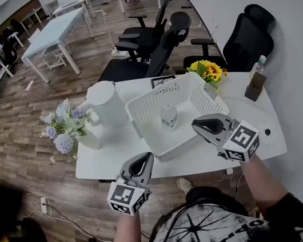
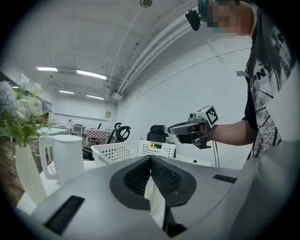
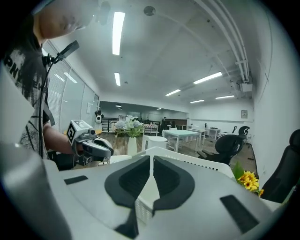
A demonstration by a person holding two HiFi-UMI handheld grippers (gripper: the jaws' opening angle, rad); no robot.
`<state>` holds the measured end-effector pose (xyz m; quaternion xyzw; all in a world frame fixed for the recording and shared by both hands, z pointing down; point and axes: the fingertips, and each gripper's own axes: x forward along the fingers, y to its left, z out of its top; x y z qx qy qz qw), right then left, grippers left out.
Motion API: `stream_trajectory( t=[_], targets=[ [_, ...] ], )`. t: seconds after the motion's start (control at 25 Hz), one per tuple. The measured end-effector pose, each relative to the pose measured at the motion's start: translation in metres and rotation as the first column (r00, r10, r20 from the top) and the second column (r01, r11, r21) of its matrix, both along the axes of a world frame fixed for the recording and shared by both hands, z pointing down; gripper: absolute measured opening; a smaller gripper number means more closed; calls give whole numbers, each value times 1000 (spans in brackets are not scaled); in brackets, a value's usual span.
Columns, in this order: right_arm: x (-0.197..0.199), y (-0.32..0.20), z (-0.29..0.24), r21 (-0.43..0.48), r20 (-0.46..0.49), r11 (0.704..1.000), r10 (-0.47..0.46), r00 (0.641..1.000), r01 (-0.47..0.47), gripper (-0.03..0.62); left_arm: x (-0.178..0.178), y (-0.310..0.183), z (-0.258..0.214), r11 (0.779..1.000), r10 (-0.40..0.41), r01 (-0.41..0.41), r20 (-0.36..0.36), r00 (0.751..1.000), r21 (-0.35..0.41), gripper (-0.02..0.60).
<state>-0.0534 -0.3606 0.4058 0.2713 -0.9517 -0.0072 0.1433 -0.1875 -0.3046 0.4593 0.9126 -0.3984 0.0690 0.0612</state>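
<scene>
Both left gripper (image 1: 148, 157) and right gripper (image 1: 195, 125) hide the basket's (image 1: 161, 91) clamped rim.

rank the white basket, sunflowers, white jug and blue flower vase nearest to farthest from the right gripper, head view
1. white basket, its rim held by the right gripper
2. sunflowers, just behind it
3. white jug, left beyond the basket
4. blue flower vase, far left

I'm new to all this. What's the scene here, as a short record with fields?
Left tool: shut on near-left rim of basket
Right tool: shut on its near-right rim
Basket: white, perforated, on white table
Inside: one small bottle
Beside it: white jug, vase of flowers, sunflowers
</scene>
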Motion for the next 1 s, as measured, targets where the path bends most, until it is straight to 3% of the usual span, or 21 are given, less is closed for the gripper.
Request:
stream_trajectory(
  t=[0.16, 0.6, 1.0],
  targets=[
    [-7, -37, 3, -24, -89, 999, -35, 995, 33, 31, -10, -16, -2, 999, -49, 49, -11, 999, -4, 9],
    [-46, -104, 53, -151, -287, 970, -227, 931, 190, 181, -38, -46, 4, 981, -190, 189, -23, 982, -45, 9],
    [-70, -143, 104, -259, -322, 927, -349, 880, 273, 196, -57, -72, 22, 953, -293, 290, -20, 956, -87, 9]
  ],
)
